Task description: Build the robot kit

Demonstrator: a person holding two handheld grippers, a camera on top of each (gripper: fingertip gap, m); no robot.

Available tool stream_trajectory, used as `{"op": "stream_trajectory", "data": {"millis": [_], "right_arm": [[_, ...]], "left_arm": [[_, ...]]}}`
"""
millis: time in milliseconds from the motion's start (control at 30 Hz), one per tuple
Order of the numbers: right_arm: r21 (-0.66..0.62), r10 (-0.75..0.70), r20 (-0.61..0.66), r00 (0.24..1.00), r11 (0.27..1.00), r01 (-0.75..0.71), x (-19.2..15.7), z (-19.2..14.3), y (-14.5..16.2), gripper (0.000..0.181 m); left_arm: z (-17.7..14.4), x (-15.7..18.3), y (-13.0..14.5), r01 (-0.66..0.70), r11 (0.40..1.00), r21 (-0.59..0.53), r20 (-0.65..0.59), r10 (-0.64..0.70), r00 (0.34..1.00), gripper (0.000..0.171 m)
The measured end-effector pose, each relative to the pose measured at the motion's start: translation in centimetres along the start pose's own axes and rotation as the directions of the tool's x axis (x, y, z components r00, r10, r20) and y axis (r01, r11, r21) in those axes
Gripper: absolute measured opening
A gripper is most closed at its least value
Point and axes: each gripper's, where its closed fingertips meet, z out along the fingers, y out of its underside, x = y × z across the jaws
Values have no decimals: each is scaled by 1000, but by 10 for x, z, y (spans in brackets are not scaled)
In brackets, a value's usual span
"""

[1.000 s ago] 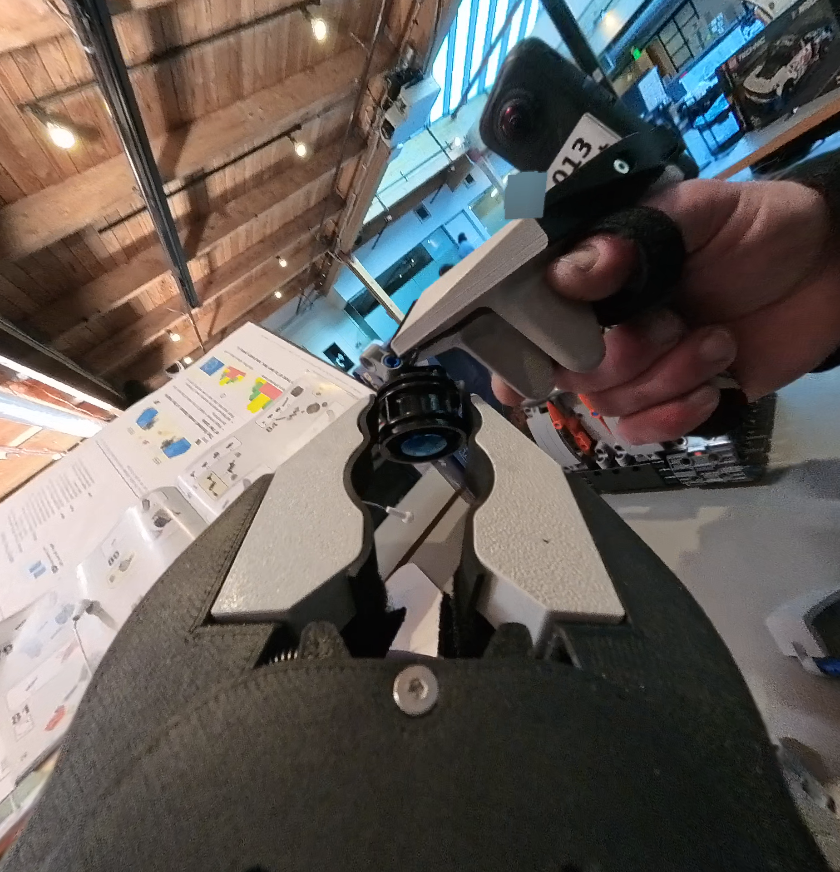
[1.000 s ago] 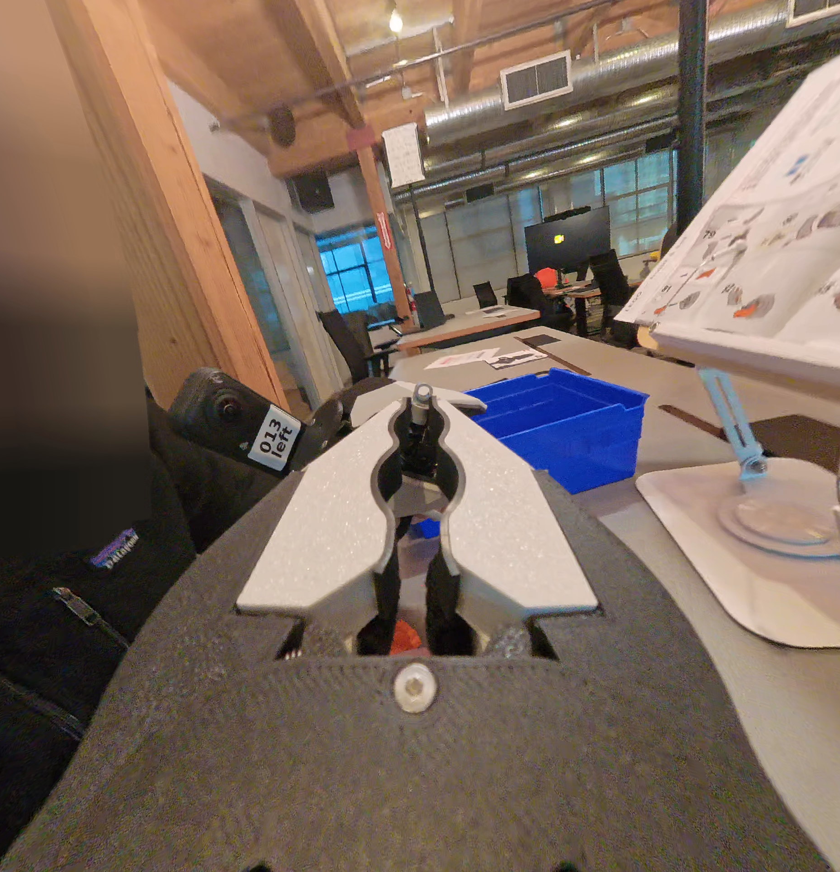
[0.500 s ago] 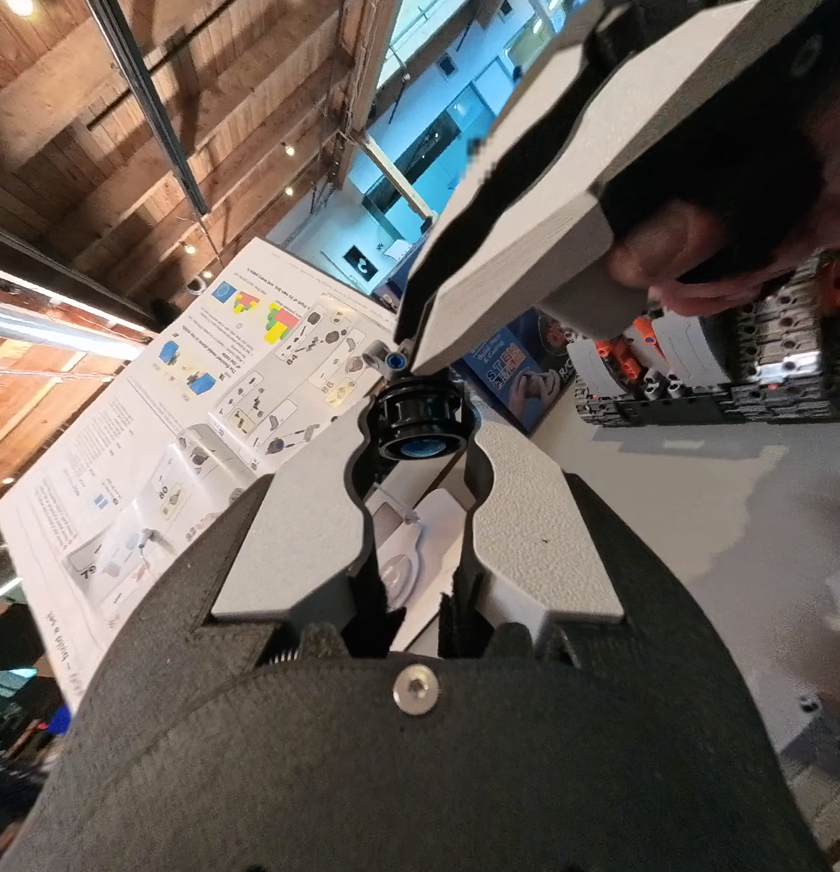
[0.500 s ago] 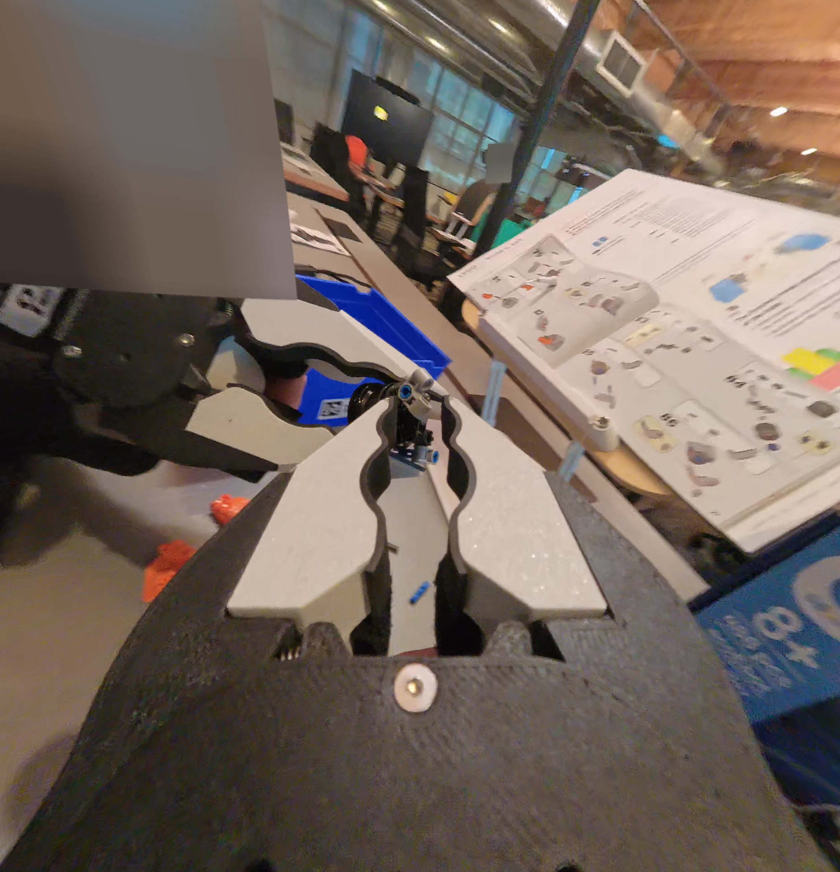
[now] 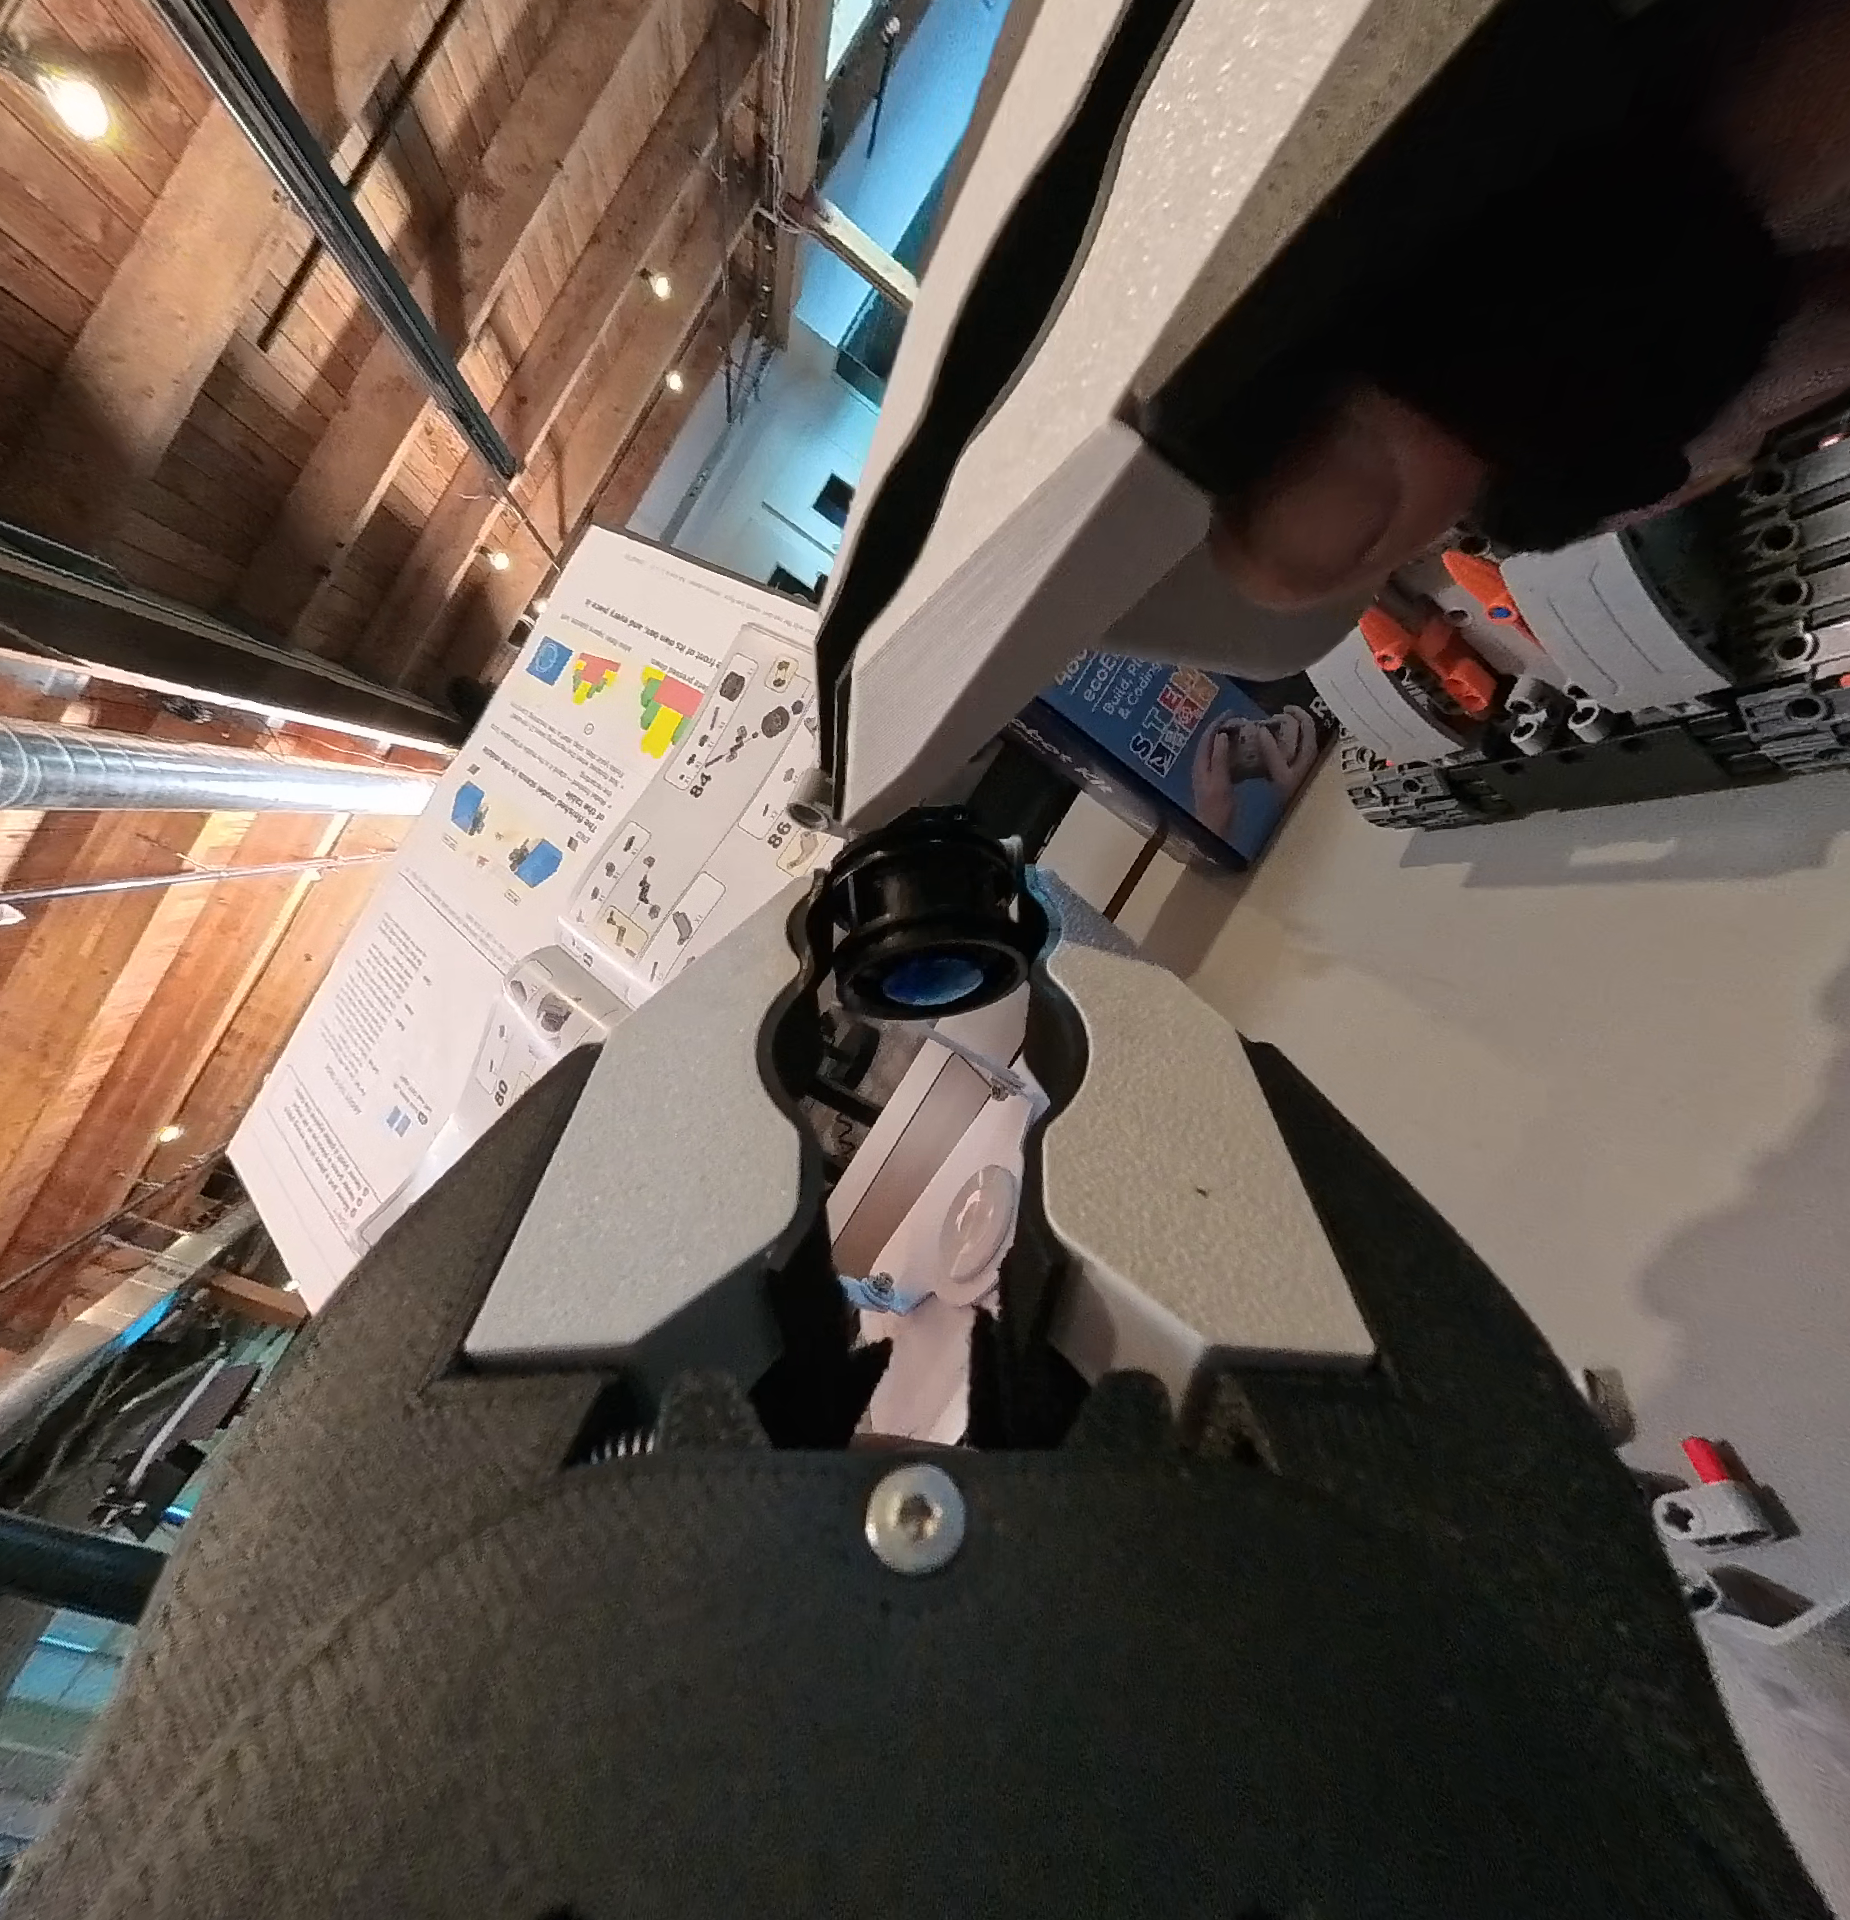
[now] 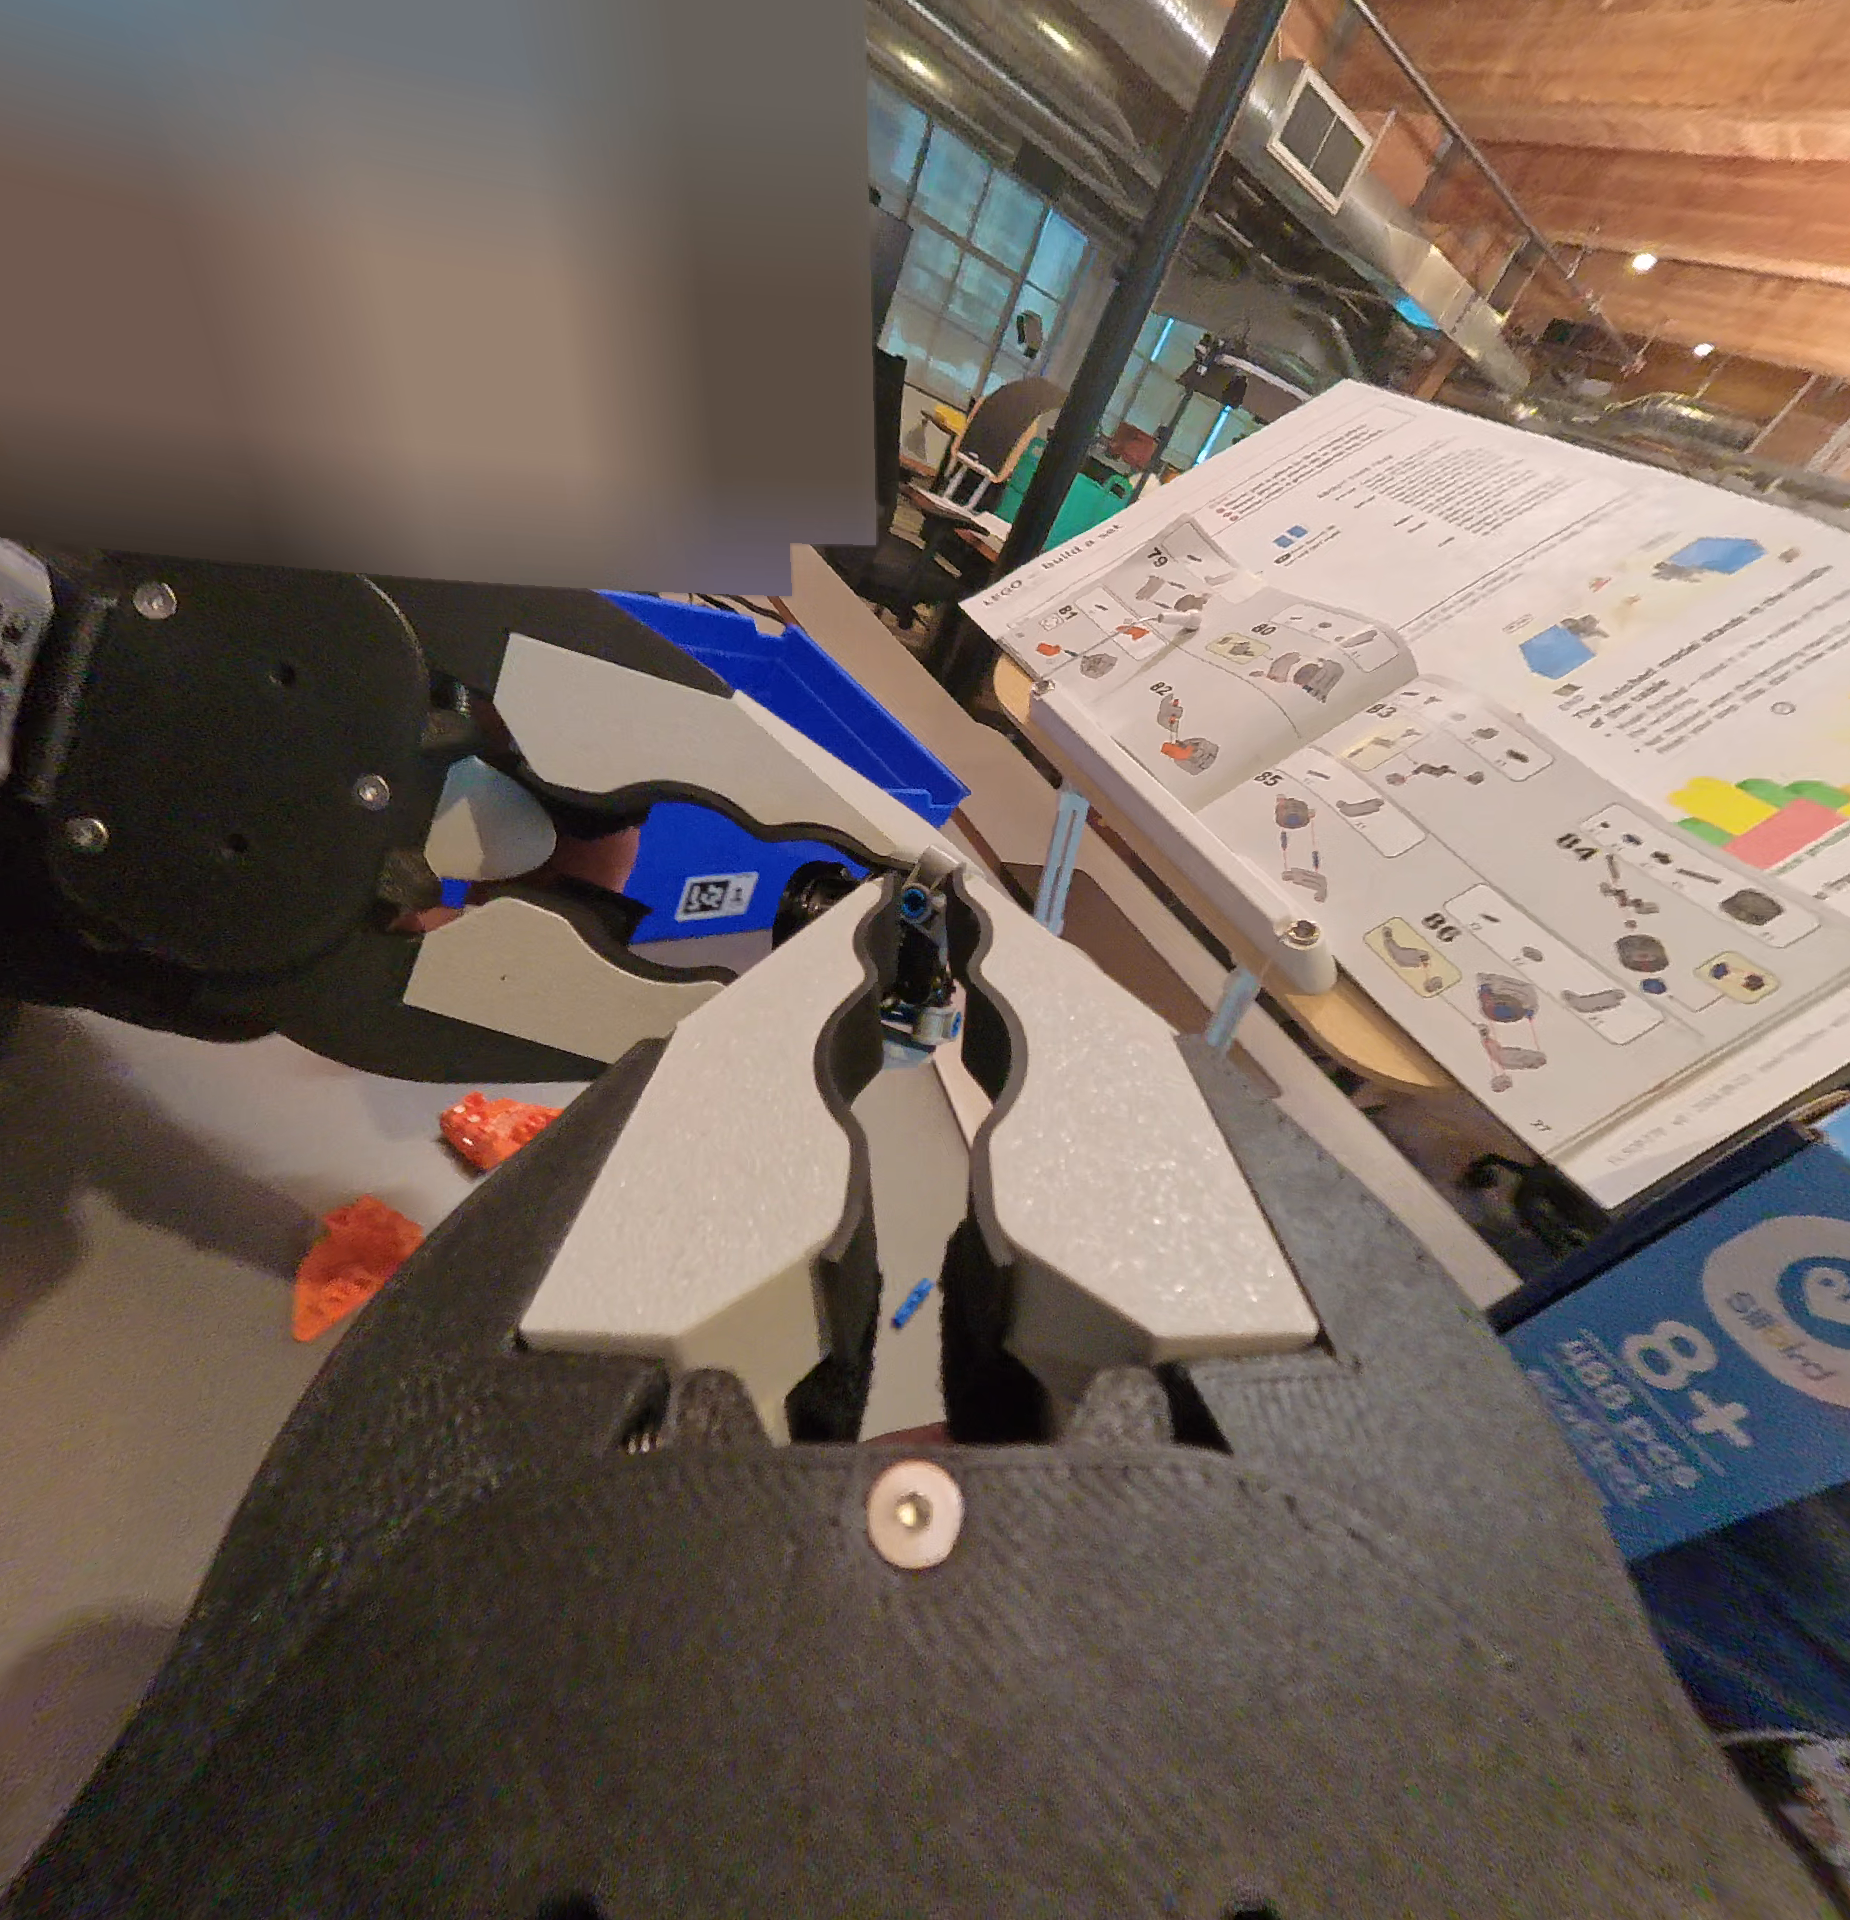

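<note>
My left gripper (image 5: 926, 920) is shut on a black round wheel hub with a blue centre (image 5: 926, 940), held up in the air. My right gripper (image 6: 921, 883) is shut on a small black and grey connector piece with blue pins (image 6: 919, 961). The two grippers meet tip to tip. In the left wrist view the right gripper's grey fingers (image 5: 1004, 582) come down from the upper right, and the connector's grey end (image 5: 807, 816) sits just above the hub. In the right wrist view the left gripper (image 6: 588, 862) reaches in from the left with the hub (image 6: 819, 894) at its tips.
An open instruction booklet (image 6: 1420, 727) leans on a stand to the right. A blue bin (image 6: 796, 686) stands behind the left gripper. Orange pieces (image 6: 495, 1127) and a blue pin (image 6: 913, 1299) lie on the grey table. A blue box (image 6: 1731, 1351) and a tracked model (image 5: 1627, 675) stand nearby. Both grippers' tips are close together, under 4 cm apart.
The right gripper has swung round and closed in on the left gripper, bringing its connector piece up to the hub. Both have stayed shut on their parts.
</note>
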Motion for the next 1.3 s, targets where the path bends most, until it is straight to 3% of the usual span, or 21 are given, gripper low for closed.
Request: {"op": "stream_trajectory", "data": {"millis": [367, 600, 700, 833, 1000, 1167, 1300], "right_arm": [[77, 302, 124, 945, 947, -312, 5, -1, 3, 0], [72, 232, 109, 966, 968, -241, 8, -3, 2, 0], [8, 179, 124, 976, 983, -181, 3, -1, 7, 25], [-60, 181, 163, 970, 983, -173, -6, 5, 18, 43], [-60, 247, 166, 955, 969, -240, -9, 10, 24, 29], [-34, 257, 184, 949, 966, -256, -8, 9, 22, 29], [18, 424, 265, 866, 896, -444, -1, 3, 13, 28]], "left_arm": [[3, 7, -1, 145, 987, 74, -62, -140, 988, 30], [4, 6, 3, 173, 982, 69, -70, -169, 983, 30], [5, 4, 6, 219, 973, 67, -77, -214, 974, 30], [4, 4, 0, 240, 964, 112, -90, -231, 969, 30], [0, 9, -12, 202, 964, 171, -92, -189, 978, 30], [0, 9, -14, 208, 960, 189, -87, -195, 977, 30], [-1, 2, -14, 215, 953, 215, -54, -208, 977, 40]]}}
